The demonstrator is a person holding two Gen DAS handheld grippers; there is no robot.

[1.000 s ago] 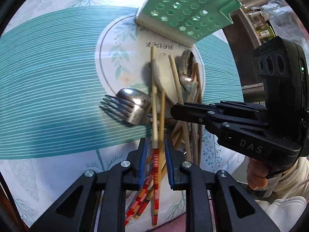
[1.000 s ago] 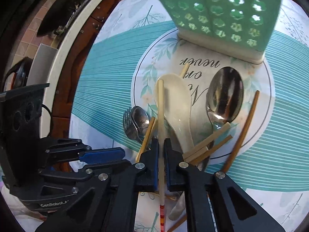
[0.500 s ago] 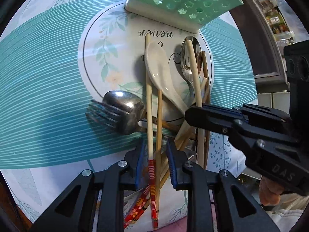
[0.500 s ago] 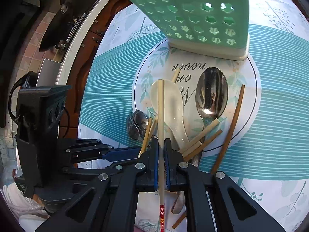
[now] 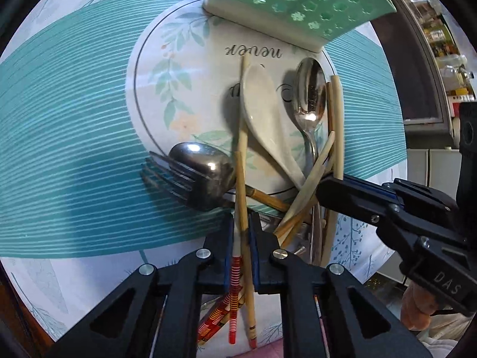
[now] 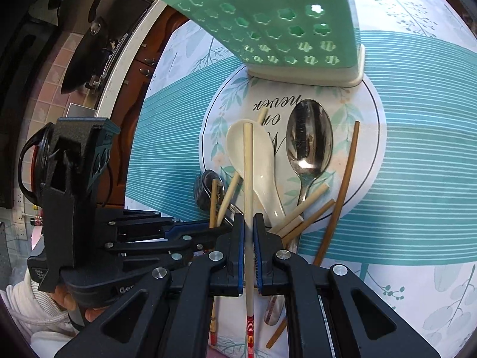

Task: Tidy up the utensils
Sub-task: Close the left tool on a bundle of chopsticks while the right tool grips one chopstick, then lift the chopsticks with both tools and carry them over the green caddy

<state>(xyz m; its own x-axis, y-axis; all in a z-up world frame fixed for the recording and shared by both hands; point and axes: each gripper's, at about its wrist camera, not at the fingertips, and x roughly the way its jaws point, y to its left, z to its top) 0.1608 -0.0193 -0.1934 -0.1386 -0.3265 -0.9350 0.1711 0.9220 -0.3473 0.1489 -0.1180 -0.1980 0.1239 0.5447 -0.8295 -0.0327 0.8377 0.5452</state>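
Observation:
A heap of utensils lies on the teal striped mat (image 5: 74,149). My left gripper (image 5: 242,222) is closing on two chopsticks (image 5: 241,185), one red-striped at its end, and its pads touch them. My right gripper (image 6: 249,223) is shut on a pale chopstick (image 6: 248,161) that rises over the white ceramic spoon (image 6: 262,161). A steel spoon (image 6: 308,137) lies to the right of it. A fork (image 5: 167,179) and a small steel spoon (image 5: 202,161) sit left of the heap. The green perforated holder (image 6: 283,29) stands just beyond. The right gripper (image 5: 323,185) enters the left wrist view from the right.
A thin brown chopstick (image 6: 345,185) and several short pale ones (image 6: 307,205) lie loose beside the steel spoon. The table's edge (image 6: 119,68) runs along the left of the right wrist view, with a wooden cabinet and a dark pan past it. A person's hand (image 5: 417,307) holds the right gripper.
The left gripper's jaws have narrowed onto the two chopsticks. The right gripper has drawn back to the right in the left wrist view, still holding its chopstick. The green holder looms closer.

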